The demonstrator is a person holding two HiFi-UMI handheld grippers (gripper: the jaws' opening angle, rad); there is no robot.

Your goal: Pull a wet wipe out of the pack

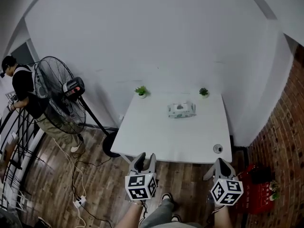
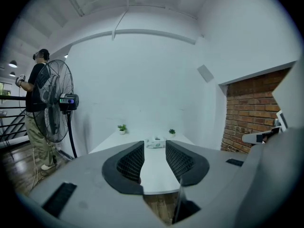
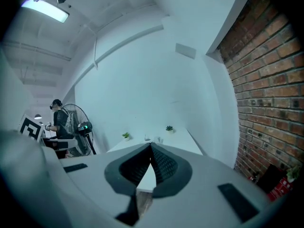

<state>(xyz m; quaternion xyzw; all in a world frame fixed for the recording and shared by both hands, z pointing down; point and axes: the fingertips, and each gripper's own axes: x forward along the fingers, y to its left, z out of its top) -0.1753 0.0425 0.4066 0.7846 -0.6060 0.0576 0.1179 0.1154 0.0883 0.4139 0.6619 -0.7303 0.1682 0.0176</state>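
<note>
I held two grippers short of the 6 o'clock edge of the one white table (image 1: 156, 144), both over the wooden floor (image 1: 99, 189) and neither touching anything. My left gripper (image 1: 145, 163) had its two fingers (image 2: 130, 163) spread apart with nothing between them; through the gap I looked along the tabletop to the pack, well apart from me. My right gripper (image 1: 223, 164) had its two fingers (image 3: 164, 165) pressed together at the tips, and they held nothing. The single wet wipe pack (image 1: 181, 109) lay flat on the table, past the middle toward 12 o'clock, alone and touched by nothing. I could not make out whether a wipe stood out of its top. Two small potted plants stood at the far corners, one (image 1: 141, 91) at 11 o'clock and the other (image 1: 204, 92) at 1 o'clock, each near the pack but clear of it. One small round object (image 1: 218, 148) sat near the table's 5 o'clock corner, just ahead of my right gripper; it was too small for me to tell what it was. One large standing fan (image 1: 57, 95) stood on the floor at 9 o'clock from the table, and one person (image 1: 23, 91) in a dark top stood just behind it. A red crate-like thing (image 1: 259, 189) lay on the floor at 4 o'clock, beside the brick wall (image 1: 285, 141).
</note>
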